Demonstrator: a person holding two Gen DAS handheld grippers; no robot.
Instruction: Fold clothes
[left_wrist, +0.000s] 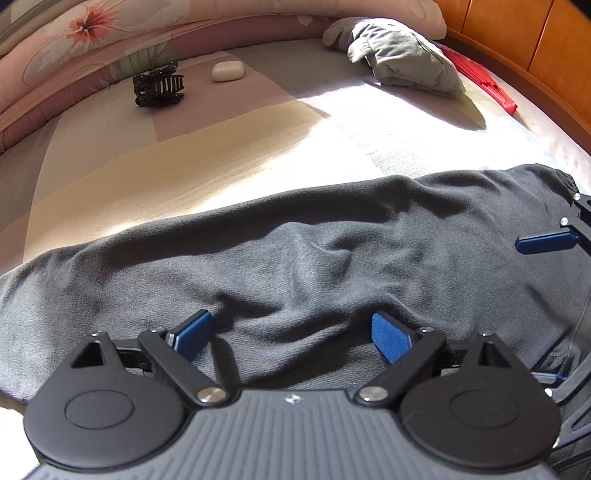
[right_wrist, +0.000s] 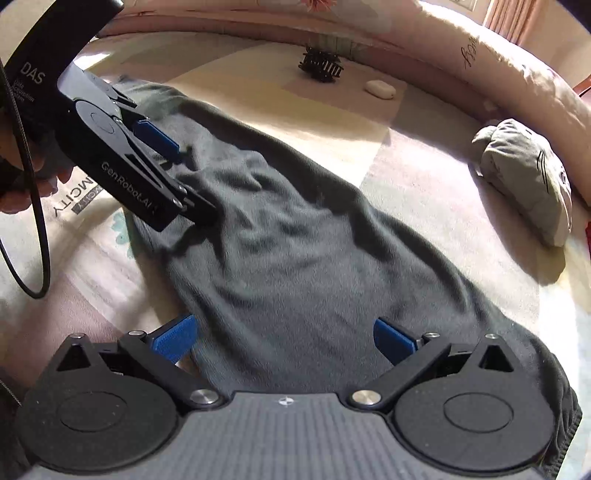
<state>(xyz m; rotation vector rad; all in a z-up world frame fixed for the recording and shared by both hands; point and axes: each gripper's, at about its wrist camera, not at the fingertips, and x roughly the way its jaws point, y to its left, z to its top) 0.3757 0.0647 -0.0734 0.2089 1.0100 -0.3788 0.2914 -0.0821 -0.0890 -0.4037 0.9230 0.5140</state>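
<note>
Both grippers stand open over the dark garment (right_wrist: 295, 258) spread on the bed (left_wrist: 258, 140): the left gripper (left_wrist: 291, 332) at one end, the right gripper (right_wrist: 284, 338) at the other, its long axis running between them, equally reachable.

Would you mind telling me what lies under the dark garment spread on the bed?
Around the dark garment only the patchwork bedsheet shows, so it seems to rest directly on that. Whatever sits beneath the cloth itself is covered; its wrinkles look like folds rather than hidden items.
</note>
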